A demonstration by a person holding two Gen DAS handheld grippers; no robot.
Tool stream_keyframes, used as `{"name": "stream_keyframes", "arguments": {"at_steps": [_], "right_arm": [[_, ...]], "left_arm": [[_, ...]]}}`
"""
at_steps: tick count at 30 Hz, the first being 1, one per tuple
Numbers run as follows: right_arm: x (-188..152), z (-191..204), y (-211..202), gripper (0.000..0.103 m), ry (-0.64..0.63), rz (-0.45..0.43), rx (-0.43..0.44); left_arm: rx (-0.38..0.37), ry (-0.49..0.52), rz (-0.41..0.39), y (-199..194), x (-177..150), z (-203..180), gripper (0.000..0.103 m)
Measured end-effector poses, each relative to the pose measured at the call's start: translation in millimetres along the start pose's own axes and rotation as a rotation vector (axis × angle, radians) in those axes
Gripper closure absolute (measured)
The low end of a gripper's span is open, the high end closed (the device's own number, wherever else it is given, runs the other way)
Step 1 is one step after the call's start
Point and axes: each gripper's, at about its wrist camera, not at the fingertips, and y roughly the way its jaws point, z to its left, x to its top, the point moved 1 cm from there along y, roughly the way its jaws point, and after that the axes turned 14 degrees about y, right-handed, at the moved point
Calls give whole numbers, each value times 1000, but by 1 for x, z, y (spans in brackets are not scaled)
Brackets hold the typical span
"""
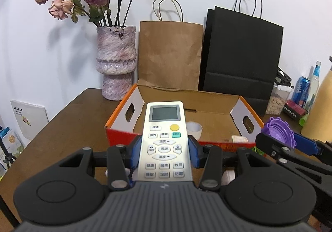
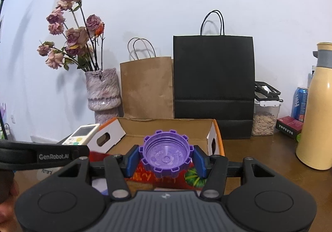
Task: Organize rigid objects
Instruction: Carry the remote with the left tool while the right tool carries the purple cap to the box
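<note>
Nearest the left wrist camera, the left gripper [image 1: 165, 152] is pinching a white air-conditioner remote [image 1: 164, 142] by its sides, holding it over the near wall of the open cardboard box [image 1: 119, 115]. A white cup [image 1: 194, 128] is already sitting inside.

In the right wrist view, the right gripper [image 2: 166, 156] is clamping a purple toothed cap [image 2: 166, 154] above the box [image 2: 213, 138]. Judging by this, some items are boxed; these two are awaiting release.
</note>
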Motion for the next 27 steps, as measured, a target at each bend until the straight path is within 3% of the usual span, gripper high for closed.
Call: {"name": "stream_keyframes", "arguments": {"at_steps": [27], "right_arm": [[23, -9, 130, 50, -30, 51, -8]], "left_arm": [[73, -5, 62, 120, 36, 20, 57]]}}
